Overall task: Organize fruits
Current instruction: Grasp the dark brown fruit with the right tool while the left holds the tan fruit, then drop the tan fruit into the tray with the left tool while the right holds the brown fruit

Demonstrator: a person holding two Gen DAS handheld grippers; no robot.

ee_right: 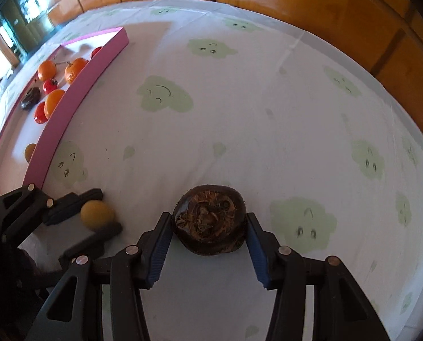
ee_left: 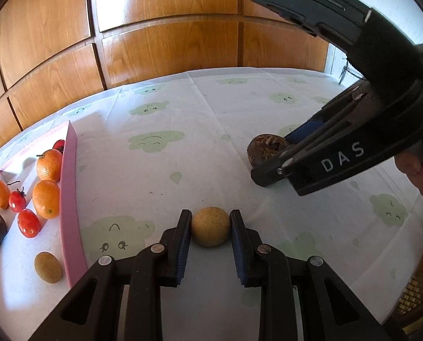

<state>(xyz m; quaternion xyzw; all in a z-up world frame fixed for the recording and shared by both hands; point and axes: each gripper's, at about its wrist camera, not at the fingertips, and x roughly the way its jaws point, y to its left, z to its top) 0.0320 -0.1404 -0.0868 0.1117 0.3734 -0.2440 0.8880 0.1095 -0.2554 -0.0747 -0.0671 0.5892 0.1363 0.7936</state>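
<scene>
While left gripper [ee_left: 210, 228] clamped tan ball [ee_left: 210, 226], right gripper [ee_right: 210, 227] clenched brown fruit [ee_right: 210, 223]; crumbly husk, slip risk.

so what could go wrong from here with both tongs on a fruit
1. The left tongs pinch the small round tan fruit only near its middle; it could roll free when lifted.
2. The dark brown fruit nearly fills the right tongs, so it may slip.
3. Either fruit could clip the pink tray wall.
</scene>
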